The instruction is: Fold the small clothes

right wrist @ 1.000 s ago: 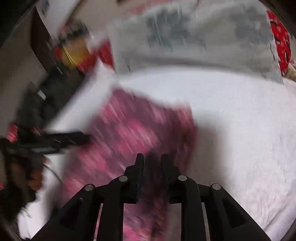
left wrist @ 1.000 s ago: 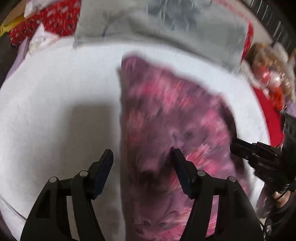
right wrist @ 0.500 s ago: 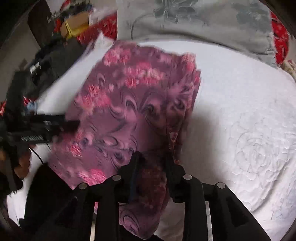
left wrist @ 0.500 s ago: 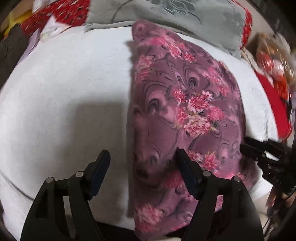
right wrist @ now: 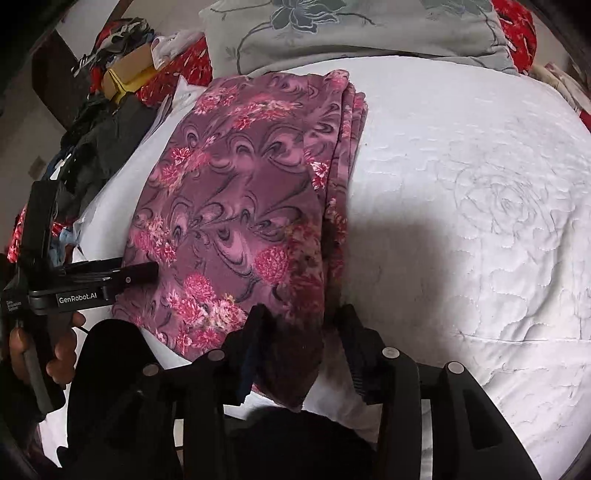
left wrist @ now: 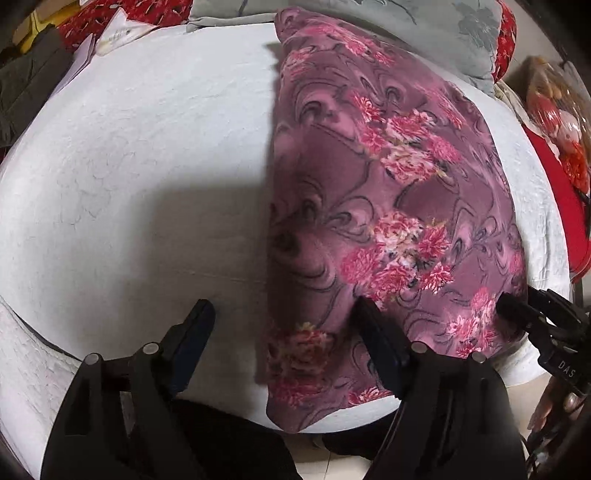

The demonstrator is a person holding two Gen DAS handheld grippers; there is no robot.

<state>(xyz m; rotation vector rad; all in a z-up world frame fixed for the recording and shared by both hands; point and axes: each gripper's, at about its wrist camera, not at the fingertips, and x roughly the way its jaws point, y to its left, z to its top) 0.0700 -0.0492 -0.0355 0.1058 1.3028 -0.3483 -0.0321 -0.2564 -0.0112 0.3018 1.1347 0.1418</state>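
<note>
Where the white quilted bedspread (right wrist: 480,206) shows its stitched rose pattern, we see the folded purple garment (left wrist: 388,206) lying flat on it as a long soft rectangle, printed with pink flower clusters and dark swirls. Its stacked layered edges show along the side away from the grey flowered pillow's (right wrist: 354,33) left end, and its far short end reaches almost to that pillow. The near end droops a little over the edge of the bedspread.

We see the left tongs (left wrist: 284,332) spread wide and opening, one dark blue pad over bare bedspread, the other over the garment's near corner, neither pressing cloth. The right tongs (right wrist: 301,339) are also opening: the garment's thick folded edge sits between the ribbed pads, which stand clear of it. A hand (right wrist: 44,354) grips the left tongs' black plastic handle just beside the garment. Red patterned cloth (left wrist: 122,9) lies beyond the pillow.
</note>
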